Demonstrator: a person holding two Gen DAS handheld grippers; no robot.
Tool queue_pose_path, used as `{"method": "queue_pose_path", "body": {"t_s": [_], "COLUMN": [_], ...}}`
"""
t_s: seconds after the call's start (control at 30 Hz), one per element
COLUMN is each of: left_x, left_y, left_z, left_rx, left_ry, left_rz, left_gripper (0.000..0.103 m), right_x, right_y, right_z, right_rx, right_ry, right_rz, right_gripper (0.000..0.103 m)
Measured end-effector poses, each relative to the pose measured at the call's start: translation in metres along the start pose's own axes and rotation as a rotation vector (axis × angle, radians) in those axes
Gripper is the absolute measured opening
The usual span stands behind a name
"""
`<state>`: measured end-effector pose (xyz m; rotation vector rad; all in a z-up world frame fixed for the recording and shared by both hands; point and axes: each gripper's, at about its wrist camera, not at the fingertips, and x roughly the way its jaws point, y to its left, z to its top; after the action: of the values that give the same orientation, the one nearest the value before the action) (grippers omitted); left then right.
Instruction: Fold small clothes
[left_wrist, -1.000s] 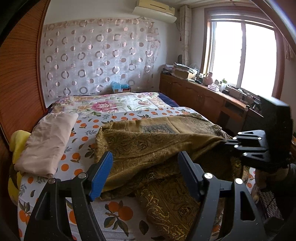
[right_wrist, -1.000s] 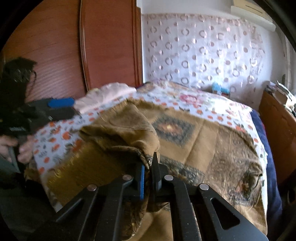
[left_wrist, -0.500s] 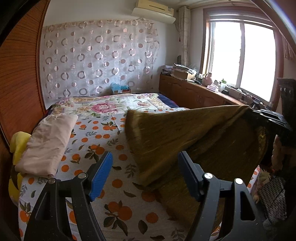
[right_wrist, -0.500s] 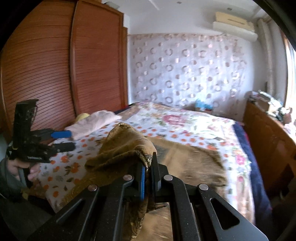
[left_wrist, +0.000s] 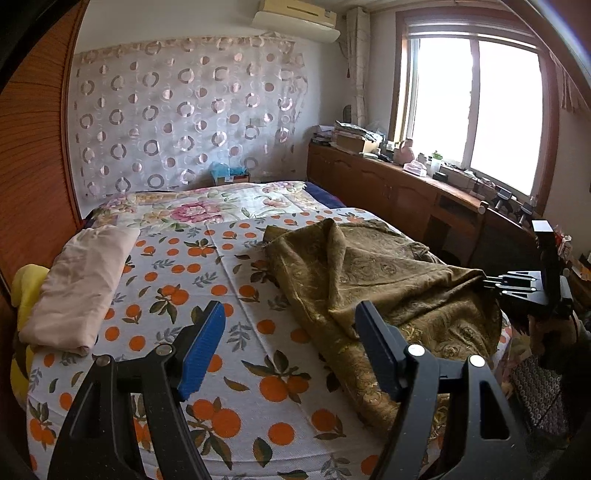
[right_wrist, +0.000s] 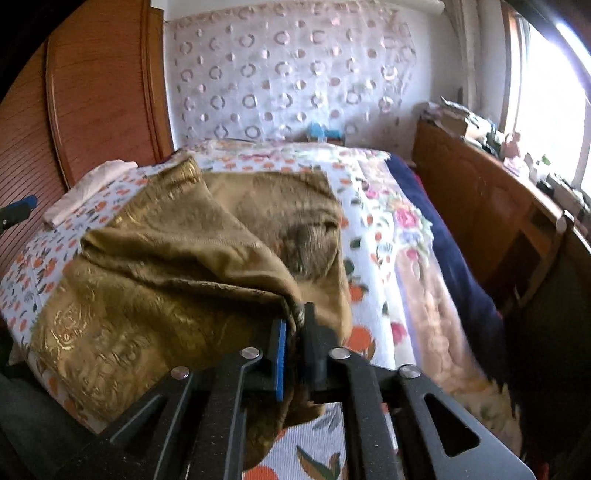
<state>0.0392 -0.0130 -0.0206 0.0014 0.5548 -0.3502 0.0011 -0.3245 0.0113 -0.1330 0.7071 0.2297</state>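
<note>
Right tongs (right_wrist: 291, 332) pinch a corner of the olive-gold patterned cloth (left_wrist: 369, 280), which lies rumpled on the bed (left_wrist: 236, 354), right side. Left tongs (left_wrist: 288, 343) spread, holding nothing. Suggest left grabs the matching corner, pull taut, then fold evenly.

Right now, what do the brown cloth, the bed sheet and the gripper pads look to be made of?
Brown cloth: woven textile, likely jacquard or brocade; raised gold scroll pattern with sheen, soft folds, and it drapes limply. Bed sheet: matte printed fabric with an orange-and-leaf print and fine ribbed weave. Left gripper pads: blue, ridged, probably rubber or soft plastic. Right gripper, shut on the cloth, appears to have the same pads.
</note>
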Motion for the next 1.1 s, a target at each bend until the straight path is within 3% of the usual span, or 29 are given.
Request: {"method": "queue_pose_path", "body": {"t_s": [0.1, 0.23, 0.33, 0.5, 0.67, 1.1], "left_x": [0.0, 0.0, 0.001, 0.0, 0.001, 0.002], "left_y": [-0.001, -0.001, -0.002, -0.002, -0.002, -0.001], "left_z": [0.0, 0.0, 0.0, -0.001, -0.001, -0.006], "left_rx": [-0.003, -0.003, -0.003, -0.002, -0.004, -0.009], "left_ry": [0.002, 0.002, 0.001, 0.003, 0.003, 0.006], "left_rz": [-0.003, -0.002, -0.002, -0.004, -0.002, -0.001], "left_gripper": [0.074, 0.074, 0.074, 0.074, 0.074, 0.074], "right_x": [-0.004, -0.018, -0.028, -0.032, -0.01, 0.047], "right_y": [0.001, 0.001, 0.003, 0.02, 0.047, 0.111], "right_z": [0.002, 0.014, 0.021, 0.029, 0.04, 0.061], "right_rx": [0.001, -0.033, -0.039, -0.075, -0.129, -0.266], "right_ry": [0.003, -0.018, -0.052, -0.081, -0.074, 0.038], "right_rz": [-0.005, -0.027, -0.014, 0.028, 0.093, 0.285], "right_gripper": [0.017, 0.054, 0.061, 0.061, 0.061, 0.061]}}
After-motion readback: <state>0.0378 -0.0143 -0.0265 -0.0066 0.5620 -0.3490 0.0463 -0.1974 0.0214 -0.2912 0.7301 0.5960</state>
